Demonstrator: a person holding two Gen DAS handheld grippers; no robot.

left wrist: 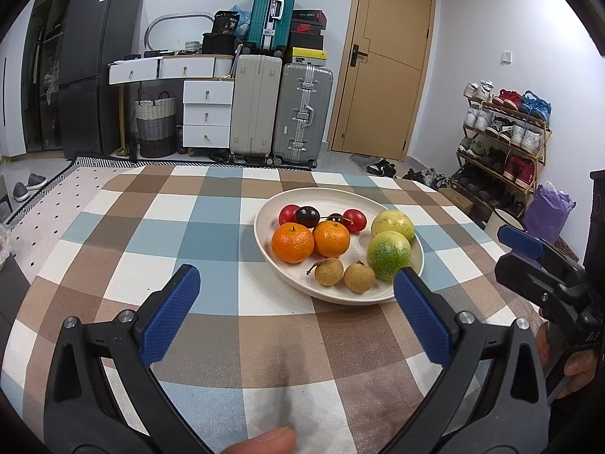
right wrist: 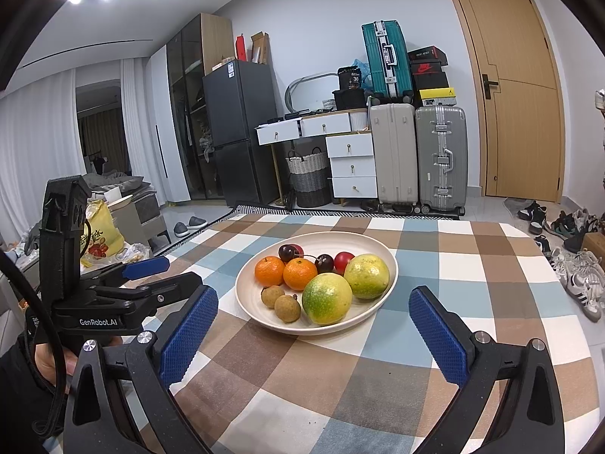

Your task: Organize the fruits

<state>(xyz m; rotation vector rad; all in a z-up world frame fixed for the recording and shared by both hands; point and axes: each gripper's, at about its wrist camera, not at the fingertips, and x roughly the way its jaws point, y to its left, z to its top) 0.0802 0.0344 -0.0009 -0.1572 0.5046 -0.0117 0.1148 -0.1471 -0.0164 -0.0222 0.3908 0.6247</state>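
Note:
A cream plate [left wrist: 389, 295] [right wrist: 374, 312] on the checked tablecloth holds two oranges [left wrist: 293, 243] [right wrist: 269, 270], two green-yellow citrus fruits [left wrist: 388, 255] [right wrist: 327, 298], two brown longans [left wrist: 329, 271] [right wrist: 287, 308], dark cherries [left wrist: 307, 216] [right wrist: 287, 252] and red cherry tomatoes [left wrist: 354, 220] [right wrist: 343, 260]. My left gripper [left wrist: 297, 289] is open in front of the plate, nothing between its blue pads. My right gripper [right wrist: 314, 310] is open too, low and just short of the plate's near rim. Each gripper shows at the edge of the other's view.
The checked tablecloth [left wrist: 211, 234] [right wrist: 472, 265] has bare cloth left of the plate. Beyond the far edge stand suitcases [left wrist: 302, 111], white drawers [left wrist: 207, 113], a dark fridge [left wrist: 94, 68] and a door [left wrist: 385, 60]. A shoe rack [left wrist: 503, 140] stands to the right.

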